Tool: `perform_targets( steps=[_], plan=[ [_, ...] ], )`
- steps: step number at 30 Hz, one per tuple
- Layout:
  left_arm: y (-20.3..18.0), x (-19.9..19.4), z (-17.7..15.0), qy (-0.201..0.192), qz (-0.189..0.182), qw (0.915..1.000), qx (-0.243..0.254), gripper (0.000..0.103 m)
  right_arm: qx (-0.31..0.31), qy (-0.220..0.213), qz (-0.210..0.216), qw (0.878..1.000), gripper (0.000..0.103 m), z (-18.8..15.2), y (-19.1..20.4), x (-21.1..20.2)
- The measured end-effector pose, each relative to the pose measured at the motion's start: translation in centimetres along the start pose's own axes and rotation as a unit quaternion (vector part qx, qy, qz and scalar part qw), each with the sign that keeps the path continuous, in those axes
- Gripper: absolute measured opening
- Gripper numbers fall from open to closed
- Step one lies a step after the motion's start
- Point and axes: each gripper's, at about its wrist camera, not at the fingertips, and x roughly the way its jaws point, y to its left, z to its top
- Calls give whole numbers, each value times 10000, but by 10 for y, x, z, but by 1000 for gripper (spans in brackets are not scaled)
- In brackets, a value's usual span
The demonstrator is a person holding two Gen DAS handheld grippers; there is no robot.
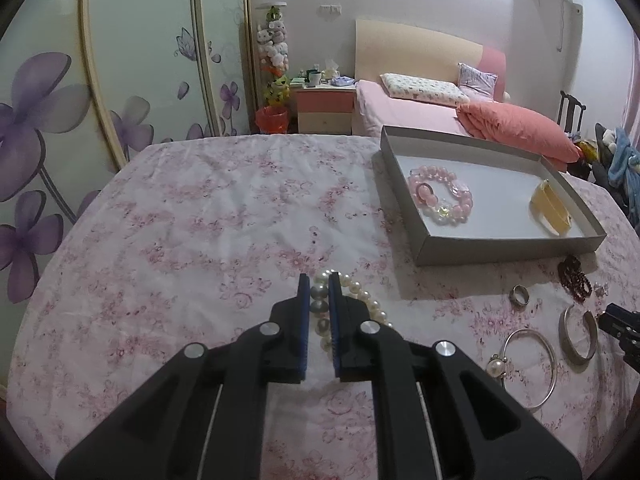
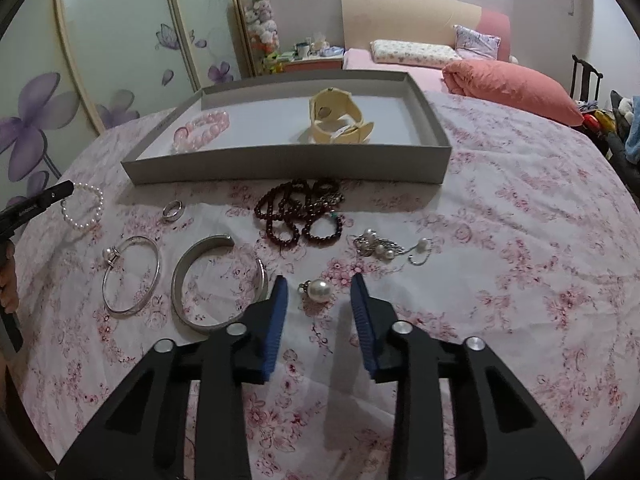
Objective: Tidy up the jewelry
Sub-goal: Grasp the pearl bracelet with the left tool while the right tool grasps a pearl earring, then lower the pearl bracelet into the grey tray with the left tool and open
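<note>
Silver bangles [image 2: 218,286] beside the parted right claw [image 2: 320,286]; left claw [image 1: 319,284] clamped on pearl bracelet [image 1: 362,300].

Left gripper [image 1: 319,280]: its blue pads are closed on a white pearl bracelet [image 1: 360,300], whose beads are seen between and to the right of the fingers.
Tray [image 1: 496,245]: a grey shallow box is set at the far right on the floral cloth [image 1: 200,220].
Tray contents: a pink bead bracelet [image 1: 440,194] is laid at the left, a yellow bangle [image 1: 550,210] at the right.
Near right: a ring [image 1: 519,297], dark red beads [image 1: 576,279], a wide silver cuff [image 1: 578,335] and a thin silver bangle [image 1: 528,368] are laid out.
Right gripper [image 1: 620,326]: only partly seen at the right edge.
</note>
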Motion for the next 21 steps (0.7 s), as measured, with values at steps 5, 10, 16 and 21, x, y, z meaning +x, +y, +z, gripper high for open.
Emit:
perform_targets(
  steps=[5,10,16,21],
  plan=[
    [-1,2,-2,22,-26,10000,-37,10,12,61,-98,9999,17,3,-1,4],
    [0,-1,-3,-31,-50,10000,-77,10,24,39,-111,9999,15,0,-2,0],
    [-1,-21,-1,-363,-119,9991,-158,10,91,-647,-85,9978,15,5,1,-30],
    [-10,-46,1,-731,-192,9971,-129,10,-82,-1382,-204,9902,15,13,13,-60]
  ],
)
